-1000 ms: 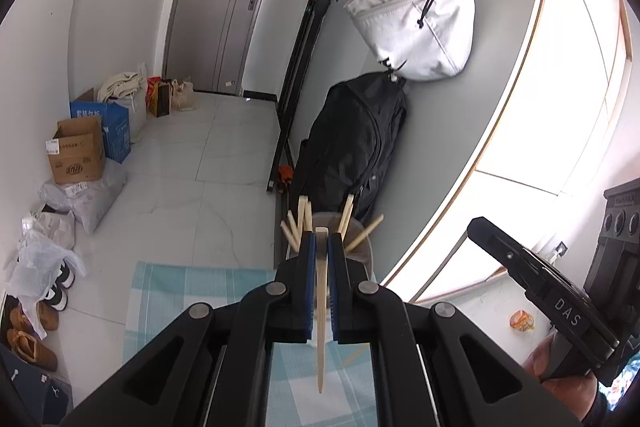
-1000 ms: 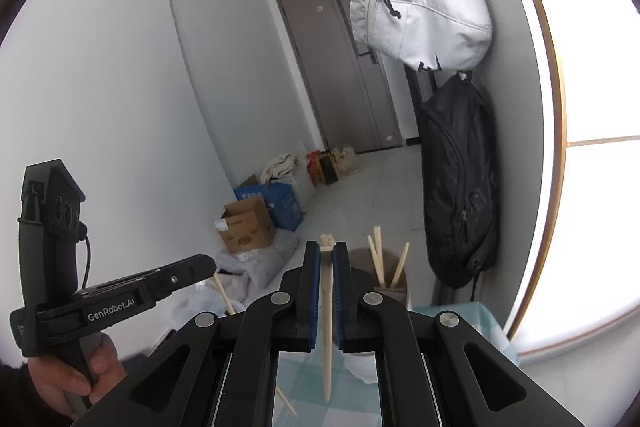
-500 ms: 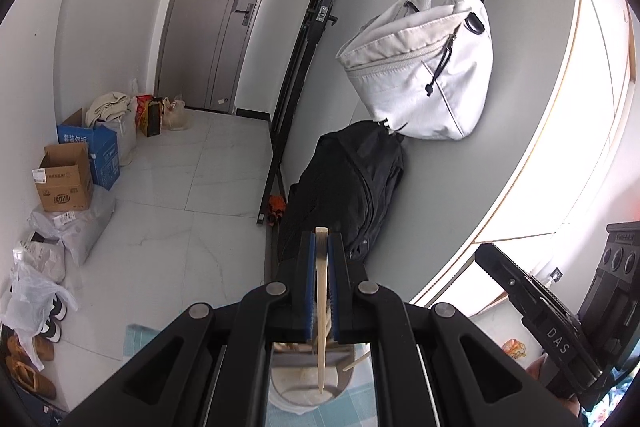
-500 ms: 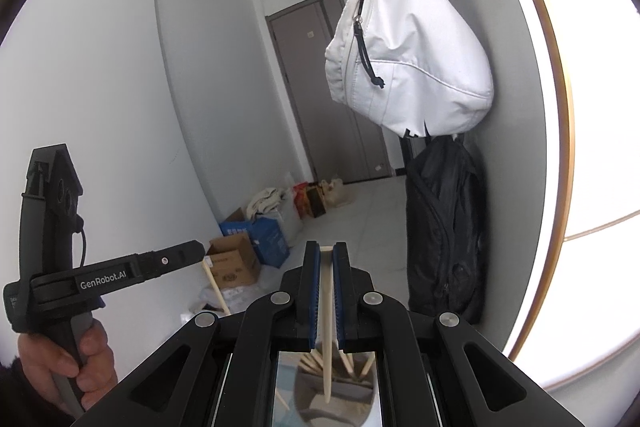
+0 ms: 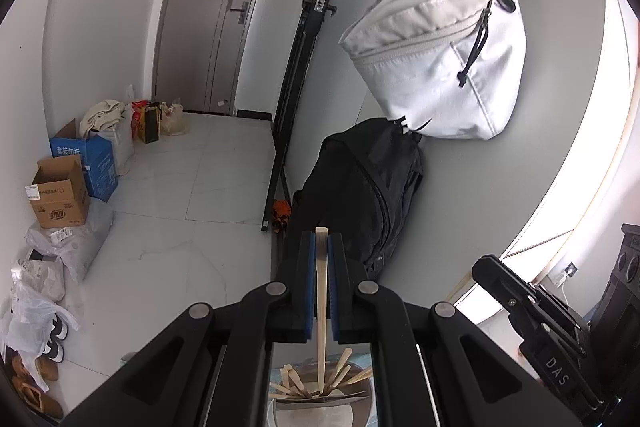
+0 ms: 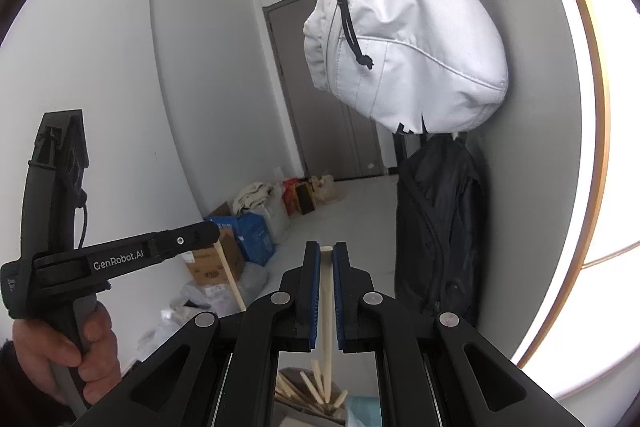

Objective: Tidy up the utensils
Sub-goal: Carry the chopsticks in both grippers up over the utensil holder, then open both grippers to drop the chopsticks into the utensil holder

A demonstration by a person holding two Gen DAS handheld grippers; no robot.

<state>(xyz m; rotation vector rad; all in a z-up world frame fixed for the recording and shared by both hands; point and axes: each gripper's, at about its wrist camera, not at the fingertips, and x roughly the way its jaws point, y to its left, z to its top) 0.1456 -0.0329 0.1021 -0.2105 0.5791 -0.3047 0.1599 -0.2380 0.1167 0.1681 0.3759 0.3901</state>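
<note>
Since a second ago both grippers have lifted and tipped up, so the round grey holder of wooden chopsticks (image 5: 320,393) now sits below the left gripper (image 5: 321,247) and right gripper (image 6: 326,259), each clenched on one pale wooden chopstick (image 5: 321,307) (image 6: 327,307).

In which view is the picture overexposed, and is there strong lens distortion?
Right wrist view: the window at right is blown out to pure white. Left wrist view: the window is also washed out, less widely. Both views: fisheye bending curves the walls and the frame edges are dark; the white bag stays sharp.
</note>
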